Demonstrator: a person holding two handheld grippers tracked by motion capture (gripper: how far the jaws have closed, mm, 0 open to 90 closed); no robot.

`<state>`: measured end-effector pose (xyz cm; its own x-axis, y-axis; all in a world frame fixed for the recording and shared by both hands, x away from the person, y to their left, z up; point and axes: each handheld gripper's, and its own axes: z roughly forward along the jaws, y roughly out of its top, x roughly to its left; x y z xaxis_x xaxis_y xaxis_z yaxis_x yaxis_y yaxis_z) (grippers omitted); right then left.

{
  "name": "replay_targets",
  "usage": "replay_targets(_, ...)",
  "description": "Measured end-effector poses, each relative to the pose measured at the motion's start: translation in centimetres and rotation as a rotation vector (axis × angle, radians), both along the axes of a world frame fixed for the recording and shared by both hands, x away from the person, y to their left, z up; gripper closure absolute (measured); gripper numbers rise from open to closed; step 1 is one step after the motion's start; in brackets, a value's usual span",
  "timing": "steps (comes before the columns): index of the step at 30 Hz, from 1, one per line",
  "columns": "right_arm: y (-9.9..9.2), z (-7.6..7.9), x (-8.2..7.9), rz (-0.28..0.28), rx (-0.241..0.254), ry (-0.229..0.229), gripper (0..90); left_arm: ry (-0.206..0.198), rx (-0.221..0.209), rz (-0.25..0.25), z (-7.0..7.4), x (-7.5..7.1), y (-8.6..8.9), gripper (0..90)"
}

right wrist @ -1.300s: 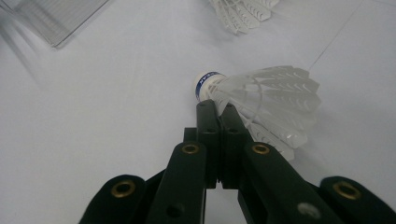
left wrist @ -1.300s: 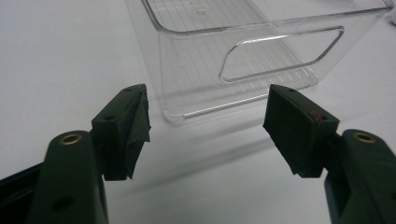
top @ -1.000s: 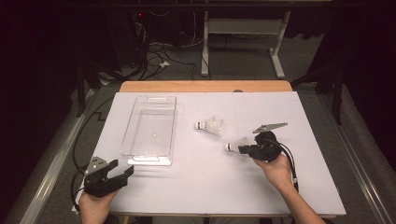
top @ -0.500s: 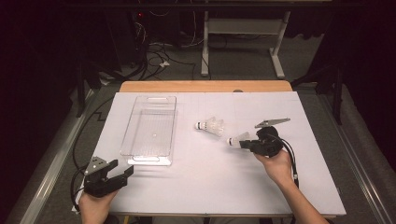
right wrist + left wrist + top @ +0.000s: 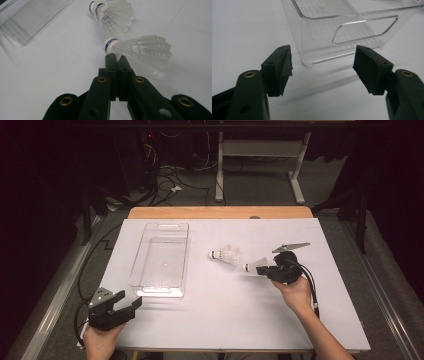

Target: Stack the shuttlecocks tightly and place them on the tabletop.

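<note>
A white shuttlecock [image 5: 251, 266] [image 5: 140, 51] with a blue-banded cork is pinched by the edge of its skirt in my right gripper [image 5: 263, 269] [image 5: 116, 58], whose jaws are pressed together at the table's right middle. Just beyond it lies another white shuttlecock [image 5: 226, 255] [image 5: 115, 17] on the table; two cork heads show side by side there in the right gripper view. My left gripper [image 5: 129, 301] [image 5: 323, 70] rests at the near left corner, open and with nothing in it, pointing at the near end of a clear plastic tray [image 5: 150, 289] [image 5: 324, 37].
The white table top [image 5: 225, 320] ends in a wooden strip [image 5: 220, 212] at the far edge. Cables and a metal stand [image 5: 260, 150] sit on the dark floor beyond. A cable [image 5: 312, 290] trails from my right gripper along the forearm.
My right gripper has carried its shuttlecock a little away from the person, toward the shuttlecock lying on the table. The left gripper has stayed put.
</note>
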<state>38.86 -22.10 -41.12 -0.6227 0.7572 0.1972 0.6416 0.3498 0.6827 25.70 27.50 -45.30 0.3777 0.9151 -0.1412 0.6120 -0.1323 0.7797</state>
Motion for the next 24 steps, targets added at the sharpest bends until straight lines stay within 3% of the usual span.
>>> replay_targets(24, 1.3, -0.2, 2.1, -0.016, -0.003, 0.005, 90.0, 0.003, 0.003, -0.011, -0.1, 0.1, -0.2, 32.2)
